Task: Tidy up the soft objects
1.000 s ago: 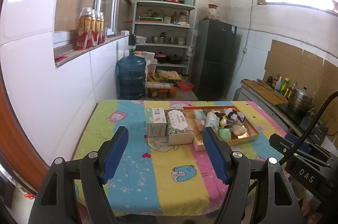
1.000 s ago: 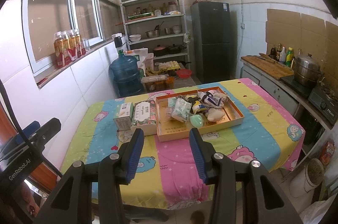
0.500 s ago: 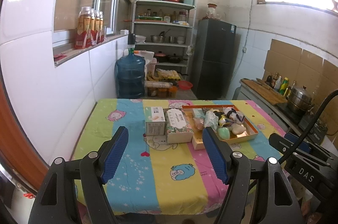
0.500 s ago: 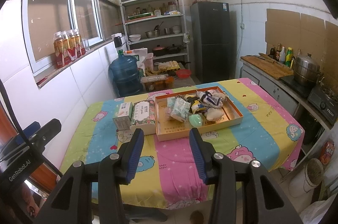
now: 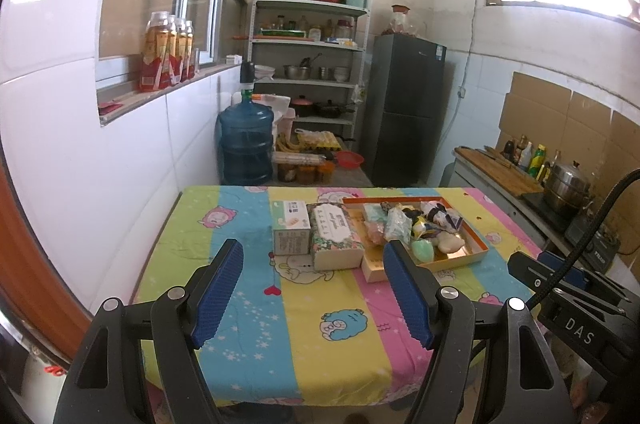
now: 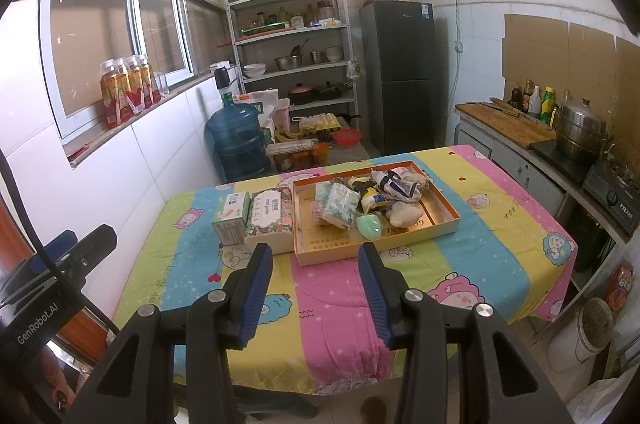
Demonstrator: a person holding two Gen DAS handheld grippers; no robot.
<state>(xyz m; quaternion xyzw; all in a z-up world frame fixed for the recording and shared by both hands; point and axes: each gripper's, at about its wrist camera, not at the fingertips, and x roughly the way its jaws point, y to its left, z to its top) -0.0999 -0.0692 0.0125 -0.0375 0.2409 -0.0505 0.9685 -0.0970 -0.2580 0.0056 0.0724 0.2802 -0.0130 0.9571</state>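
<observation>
An orange shallow tray (image 6: 440, 224) (image 5: 476, 250) on the table holds several soft items: a green squishy (image 6: 368, 226) (image 5: 423, 250), a beige plush (image 6: 404, 213), wrapped packs (image 6: 340, 206). Two tissue boxes, a floral one (image 6: 268, 220) (image 5: 334, 236) and a white-green one (image 6: 231, 216) (image 5: 291, 226), stand left of the tray. My left gripper (image 5: 312, 288) is open and empty, short of the table's near edge. My right gripper (image 6: 316, 288) is open and empty, in front of the tray.
The table has a colourful cartoon cloth (image 6: 500, 236). Behind it stand a blue water jug (image 5: 245, 148), a shelf rack (image 5: 308, 64) and a dark fridge (image 5: 404, 112). A counter with a steel pot (image 6: 580, 134) runs along the right wall.
Both views have drawn back a little from the table; the table sits slightly farther off. Both grippers stay open and empty.
</observation>
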